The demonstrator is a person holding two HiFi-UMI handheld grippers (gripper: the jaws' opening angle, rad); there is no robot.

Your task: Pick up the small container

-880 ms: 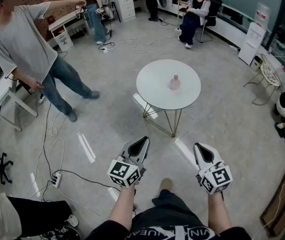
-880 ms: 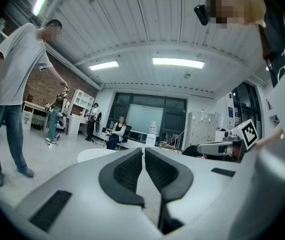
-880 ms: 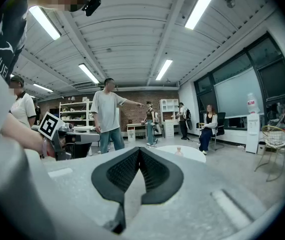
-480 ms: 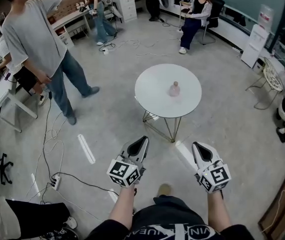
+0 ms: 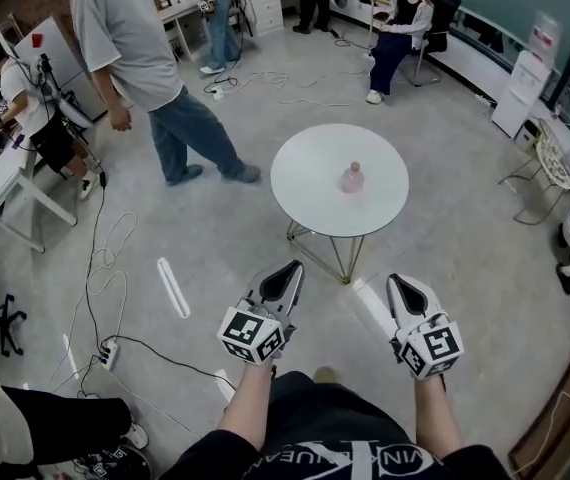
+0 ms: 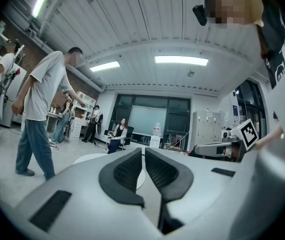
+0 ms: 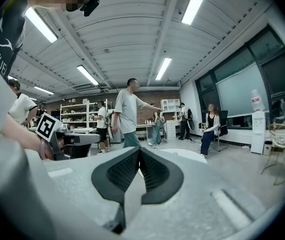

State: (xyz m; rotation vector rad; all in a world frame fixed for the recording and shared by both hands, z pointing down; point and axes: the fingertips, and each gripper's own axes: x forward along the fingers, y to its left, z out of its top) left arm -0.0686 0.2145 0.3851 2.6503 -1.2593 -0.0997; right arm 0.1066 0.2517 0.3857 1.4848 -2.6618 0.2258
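White plastic nearest: left claw [image 5: 289, 267] and right claw [image 5: 403, 281], side by side at waist height, each with a black-and-white marker cube at its near end. Both closed, pads together or all but together, nothing between them. Aimed forward over grey floor, well short of the target.

Farther on, a round white bench [image 5: 305, 193] on thin wire legs. Near its middle, slightly right, upright and alone: the small container [image 5: 352, 177], pale pink, bottle-shaped with a narrower top. Not yet reached or touched.

Judged light and rigid, probably smooth, so apt to slip or topple under a sideways nudge; perhaps breakable. Best taken around the wider lower body, below the neck, after opening one claw wide.

Beyond the bench, a standing person [image 5: 135, 38] far left and a seated person [image 5: 402, 16] by the far wall.
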